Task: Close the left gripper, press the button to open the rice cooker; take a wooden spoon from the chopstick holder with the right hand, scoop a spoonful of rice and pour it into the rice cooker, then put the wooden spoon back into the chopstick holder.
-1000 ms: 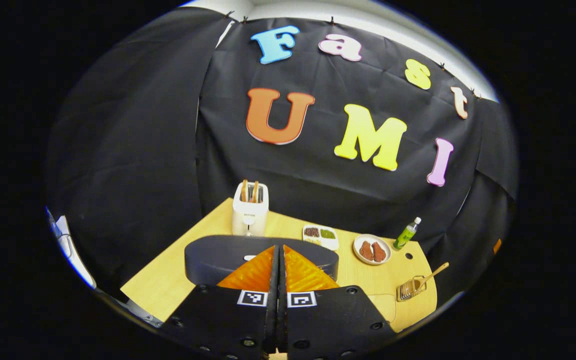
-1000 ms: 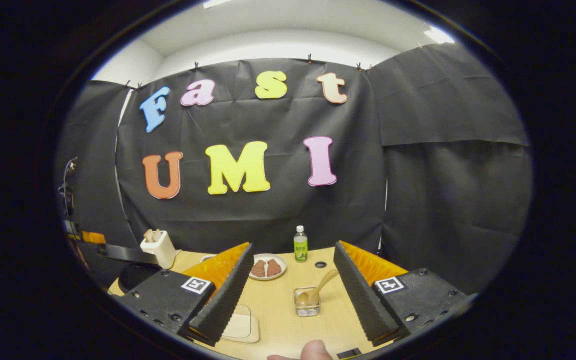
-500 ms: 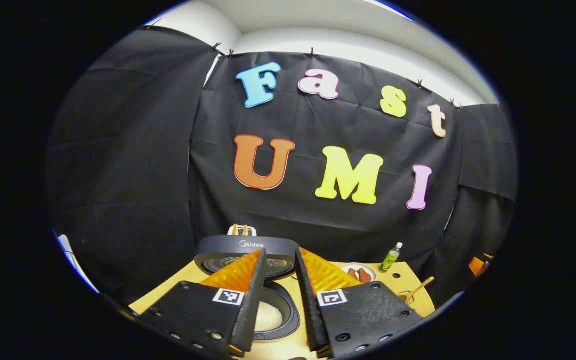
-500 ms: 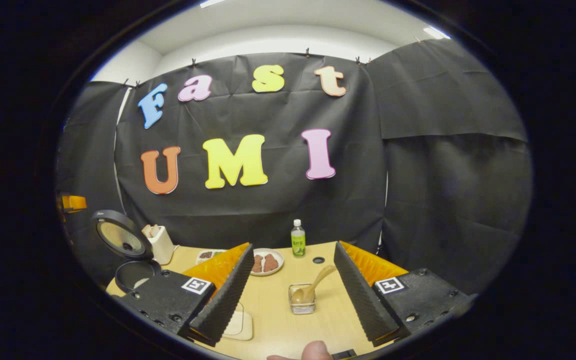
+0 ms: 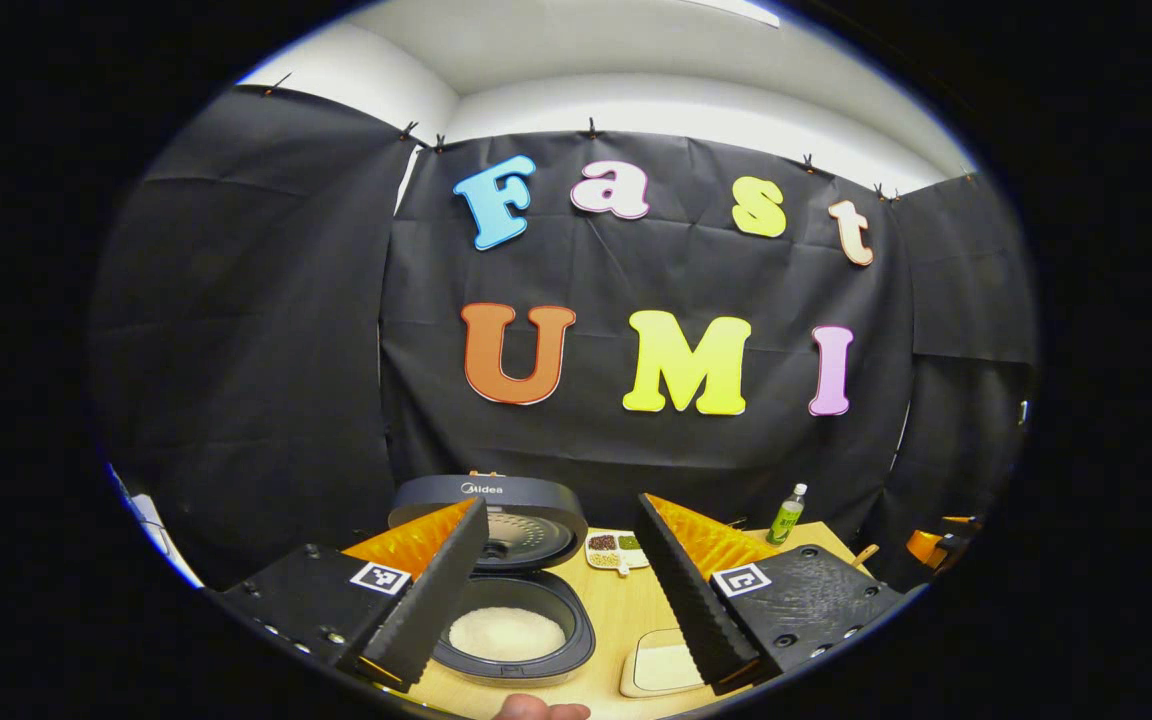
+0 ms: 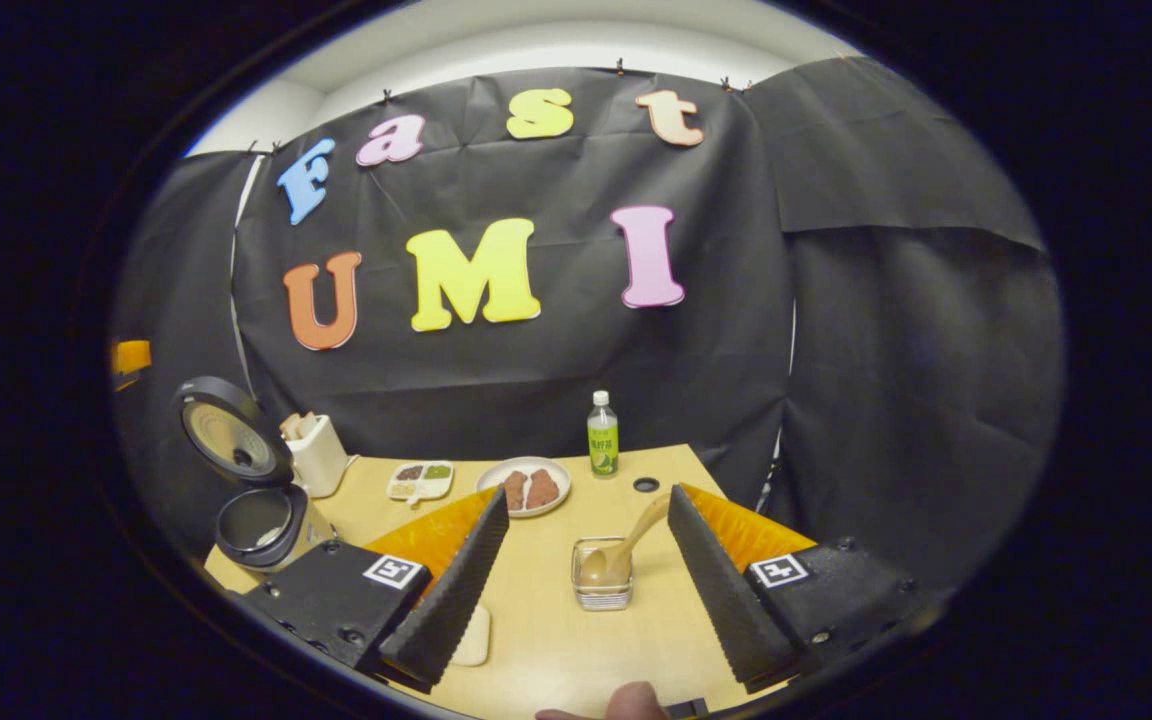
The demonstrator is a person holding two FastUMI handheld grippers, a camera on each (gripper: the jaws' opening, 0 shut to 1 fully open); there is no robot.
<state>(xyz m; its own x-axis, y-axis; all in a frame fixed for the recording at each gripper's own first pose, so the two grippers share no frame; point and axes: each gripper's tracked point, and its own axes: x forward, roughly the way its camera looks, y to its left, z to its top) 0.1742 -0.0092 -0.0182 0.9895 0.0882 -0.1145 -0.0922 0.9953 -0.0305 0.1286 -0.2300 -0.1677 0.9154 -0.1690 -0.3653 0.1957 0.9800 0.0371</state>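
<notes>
The dark rice cooker (image 5: pixel 513 640) stands open, its lid (image 5: pixel 496 500) tipped up and back, and white rice lies in the pot. My left gripper (image 5: pixel 561 502) is open just in front of it, holding nothing. In the right gripper view the cooker (image 6: pixel 258 525) is at the far left of the table. The clear chopstick holder (image 6: pixel 603 580) stands straight ahead of my open right gripper (image 6: pixel 586 495), between the lines of the two fingers and a little beyond them. A wooden spoon (image 6: pixel 634 530) leans in the holder, handle up to the right.
A shallow pale dish (image 5: pixel 661 668) lies right of the cooker. Along the back of the wooden table (image 6: pixel 556 650) stand a white toaster (image 6: pixel 316 455), a sectioned dish (image 6: pixel 420 479), a plate of brown food (image 6: pixel 526 487) and a green bottle (image 6: pixel 602 436). A fingertip (image 6: pixel 631 703) shows at the bottom edge.
The left gripper went from shut on the cooker's front to open and drew back while the lid swung up. The right gripper tilted down, bringing the holder closer.
</notes>
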